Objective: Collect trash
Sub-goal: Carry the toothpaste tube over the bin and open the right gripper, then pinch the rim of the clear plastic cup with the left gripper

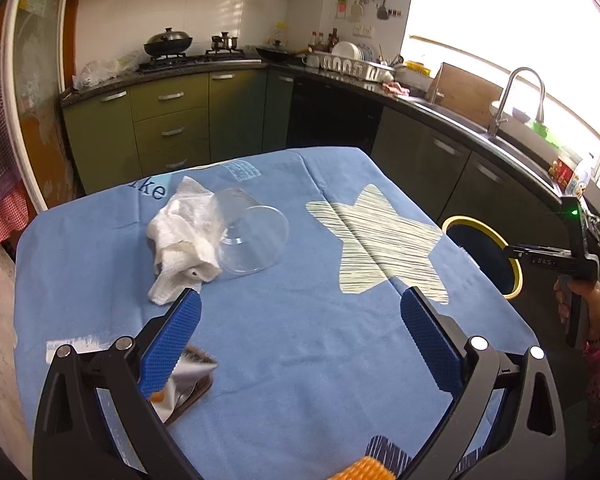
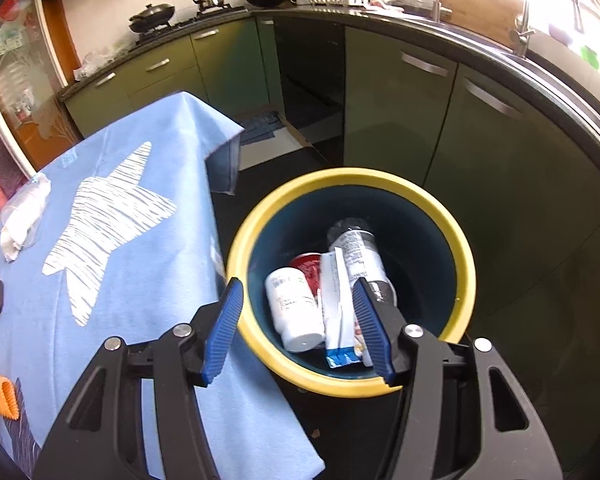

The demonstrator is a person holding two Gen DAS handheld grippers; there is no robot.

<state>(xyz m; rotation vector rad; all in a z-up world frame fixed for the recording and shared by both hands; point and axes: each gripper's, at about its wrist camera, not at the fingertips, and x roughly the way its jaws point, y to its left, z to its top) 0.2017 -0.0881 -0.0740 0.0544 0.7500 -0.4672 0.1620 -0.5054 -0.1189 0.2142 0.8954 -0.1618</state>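
A yellow-rimmed dark bin stands on the floor beside the table; it shows in the left wrist view too. Inside lie a white bottle, a white and blue tube, a red item and a dark bottle. My right gripper is open and empty above the bin. My left gripper is open and empty over the blue tablecloth. A crumpled white tissue and a tipped clear plastic cup lie ahead of it. A foil wrapper lies under the left finger.
An orange ridged item lies at the table's near edge, also in the right wrist view. Green kitchen cabinets, a hob and a sink counter ring the table. Dark floor surrounds the bin.
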